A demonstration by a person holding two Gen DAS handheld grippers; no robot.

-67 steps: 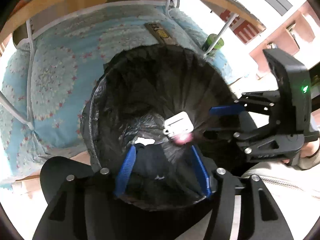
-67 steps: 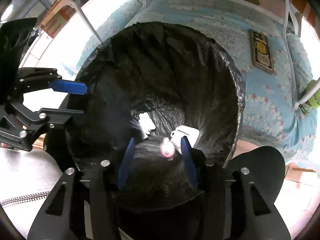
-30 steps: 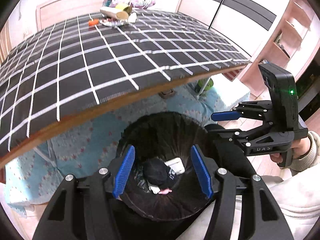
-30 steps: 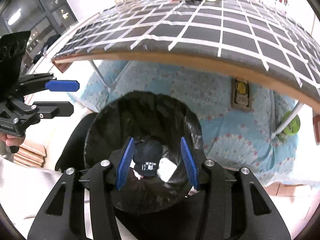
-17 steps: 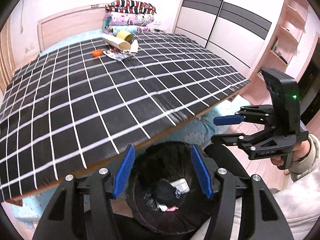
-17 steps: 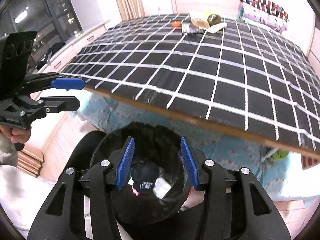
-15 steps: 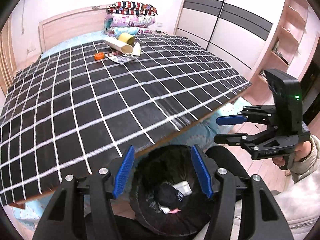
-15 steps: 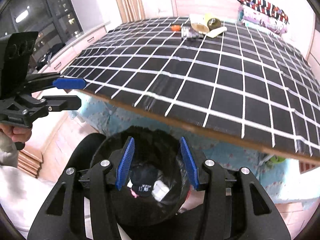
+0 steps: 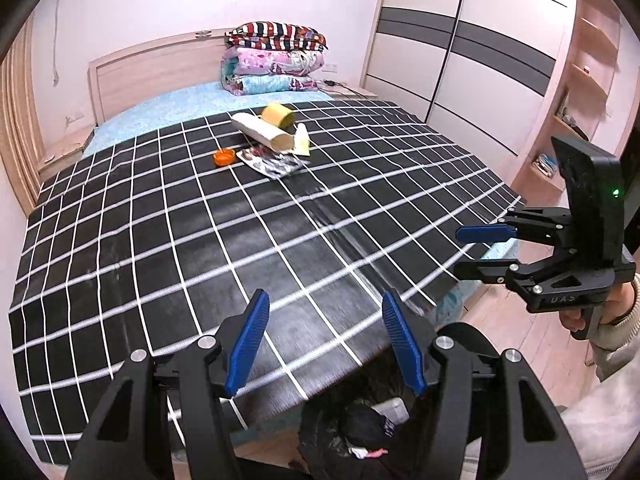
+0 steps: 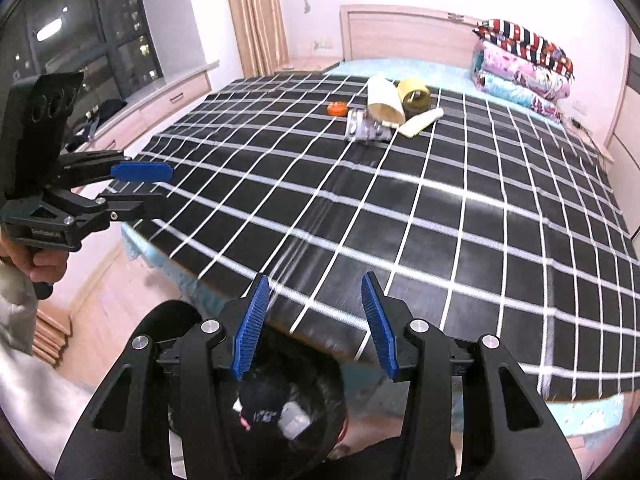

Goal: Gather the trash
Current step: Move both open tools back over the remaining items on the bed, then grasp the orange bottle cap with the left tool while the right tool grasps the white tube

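Note:
A pile of trash lies far off on the black checked bedspread [image 9: 200,220]: a white paper roll [image 9: 262,132], a yellow tape roll [image 9: 277,115], an orange cap [image 9: 223,156], a crumpled foil wrapper [image 9: 272,163] and a pale tube [image 9: 302,141]. The pile also shows in the right wrist view, with the paper roll [image 10: 384,101] and the wrapper [image 10: 366,128]. The black-lined trash bin [image 9: 360,436] stands on the floor below both grippers, with a black cap and a white box in it [image 10: 280,412]. My left gripper [image 9: 324,344] is open and empty. My right gripper [image 10: 314,324] is open and empty.
Folded blankets [image 9: 272,60] are stacked at the headboard. A wardrobe [image 9: 460,52] and open shelves [image 9: 576,92] stand to the right of the bed. A window bench with drawers [image 10: 160,100] runs along the left. The bed's front edge overhangs the bin.
Both grippers have risen from inside the bin to above the bed's foot edge and tilted up. The bedspread and the trash pile have come into view. Both stayed open.

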